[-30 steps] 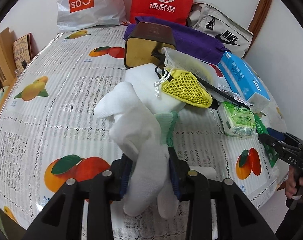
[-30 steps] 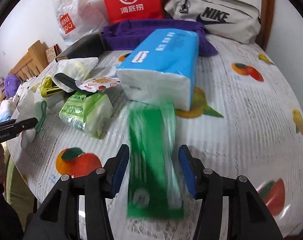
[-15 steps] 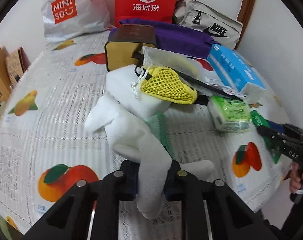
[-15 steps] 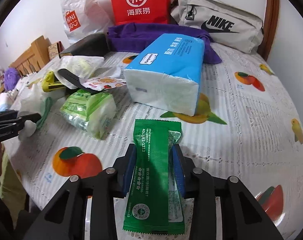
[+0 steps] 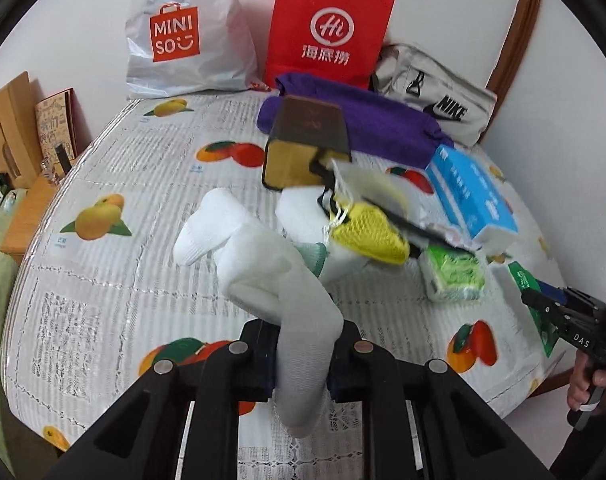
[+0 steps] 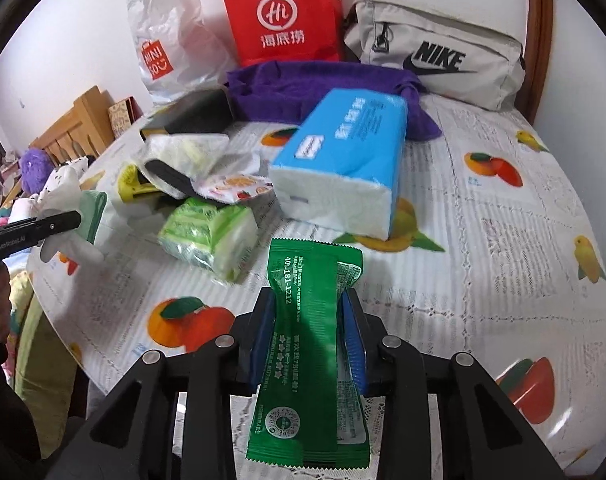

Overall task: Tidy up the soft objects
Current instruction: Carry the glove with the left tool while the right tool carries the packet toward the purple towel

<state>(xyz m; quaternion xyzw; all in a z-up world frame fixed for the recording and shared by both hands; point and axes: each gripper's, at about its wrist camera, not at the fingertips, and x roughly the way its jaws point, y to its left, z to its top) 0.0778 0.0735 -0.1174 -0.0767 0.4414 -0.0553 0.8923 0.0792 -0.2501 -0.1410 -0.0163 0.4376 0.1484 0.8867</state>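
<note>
Worktop (image 5: 115, 280): covered by a fruit-print cloth, with bags along the far edge and a heap of things right of centre.
Purple towel (image 5: 367, 128): lies at the far side, in front of the red bag (image 5: 329, 32) and the grey pouch (image 5: 435, 96).
Blue tissue pack (image 6: 343, 160): rests on the cloth just beyond the small green tissue packet (image 6: 211, 236).
White sock (image 5: 271, 272): soft, draped from the heap toward the near edge; its near end hangs between the jaws.
Left gripper (image 5: 301, 356): jaws closed on the white sock, pinching its near end.
Green sachet (image 6: 313, 352): flat, pointing away, near end overhanging.
Right gripper (image 6: 309, 340): jaws closed on the green sachet at its middle.
Step in hand: both pieces look freshly gripped, ready to lift.
Next move: probably raising the sock clear of the yellow mesh pouch (image 5: 369, 234) without dragging it, then carrying each piece to its place.
</note>
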